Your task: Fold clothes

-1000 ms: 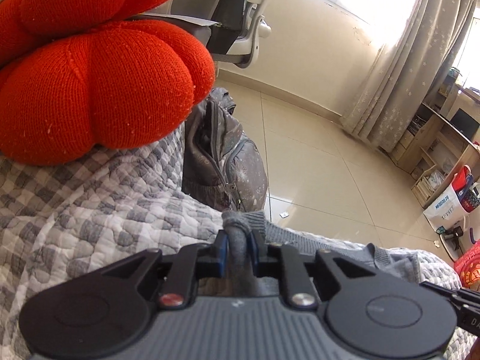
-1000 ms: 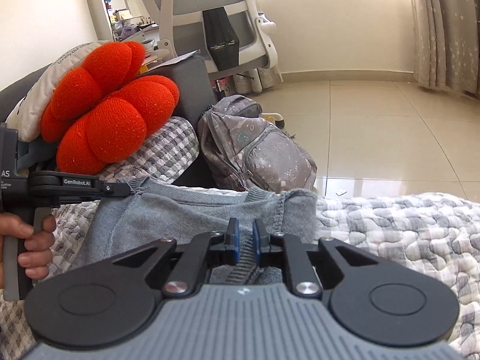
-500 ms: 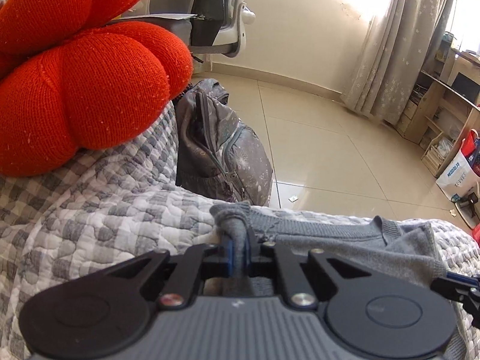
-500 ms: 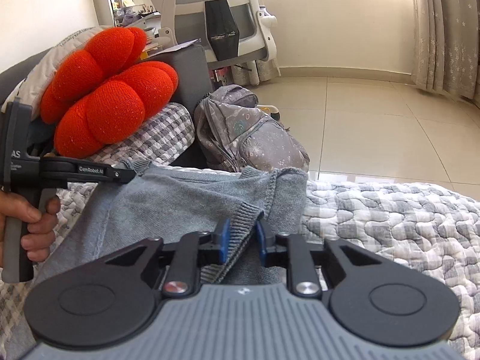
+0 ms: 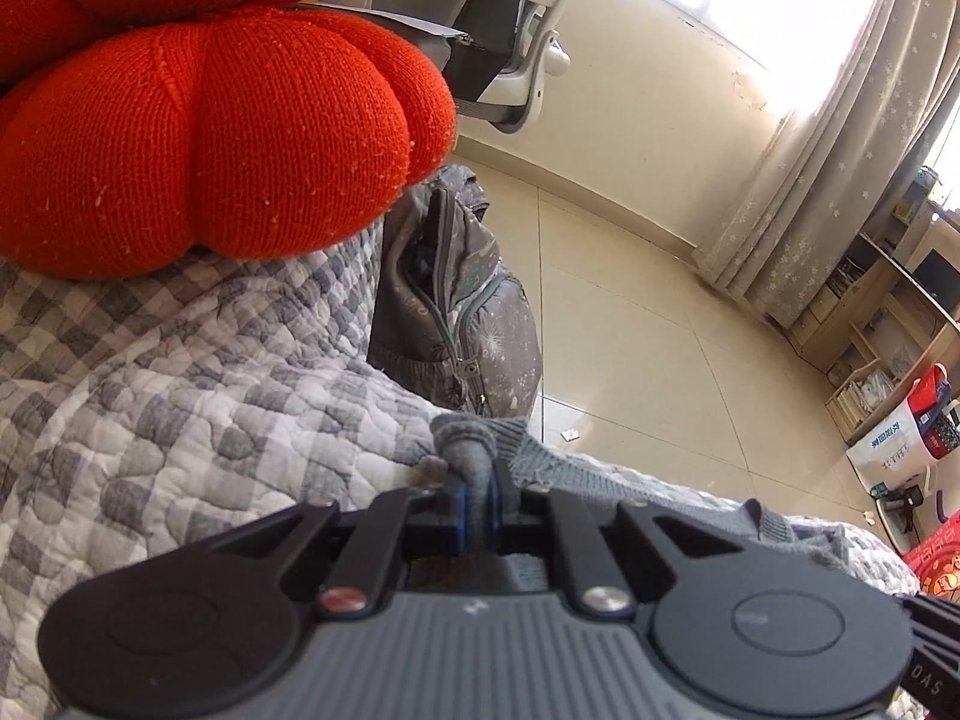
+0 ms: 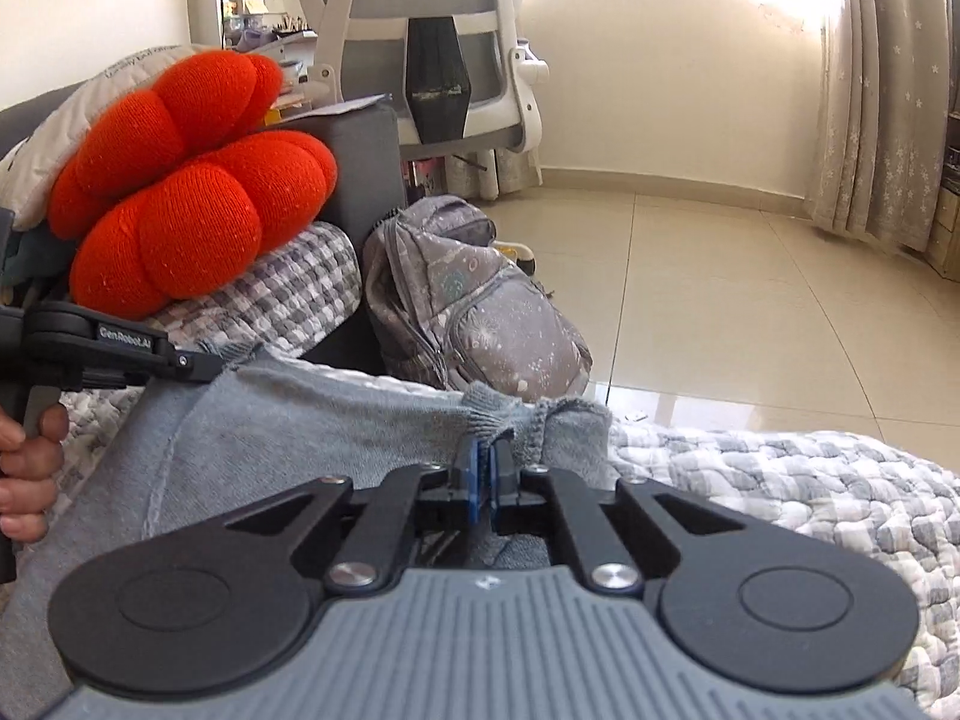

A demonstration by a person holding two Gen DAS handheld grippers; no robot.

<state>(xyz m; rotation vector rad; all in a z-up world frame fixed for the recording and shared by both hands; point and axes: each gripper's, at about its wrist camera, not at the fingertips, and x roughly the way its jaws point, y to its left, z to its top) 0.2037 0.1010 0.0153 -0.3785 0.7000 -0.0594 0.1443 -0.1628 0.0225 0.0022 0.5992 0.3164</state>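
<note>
The left gripper (image 5: 475, 507) had its jaws drawn nearly together on a bunched corner of the grey sweater (image 5: 468, 450), a thick roll of knit standing up between the blue pads and bulging above them. The right gripper (image 6: 483, 471) had just been closing, and its jaws now stood almost pressed together, pinching a thin ribbed edge of the same sweater (image 6: 312, 426) between the pads, with the cuff-like hem folded up just beyond the fingertips. From the right wrist view the sweater lay spread flat across the grey-and-white quilted cover (image 6: 780, 480), stretched between the two tools, its far left corner caught at the tip of the left gripper (image 6: 204, 363), whose handle was gripped by a hand (image 6: 27, 468) at the picture's left edge. From the left wrist view the garment ran rightward along the cover's (image 5: 180, 420) edge toward the lower right of the frame. An orange knitted cushion (image 6: 186, 210) rested on the cover behind the left gripper, and a grey patterned backpack (image 6: 480, 312) stood on the tiled floor (image 6: 750, 300) just beyond the cover's edge, with an office chair (image 6: 438, 60) farther back by the wall.
</note>
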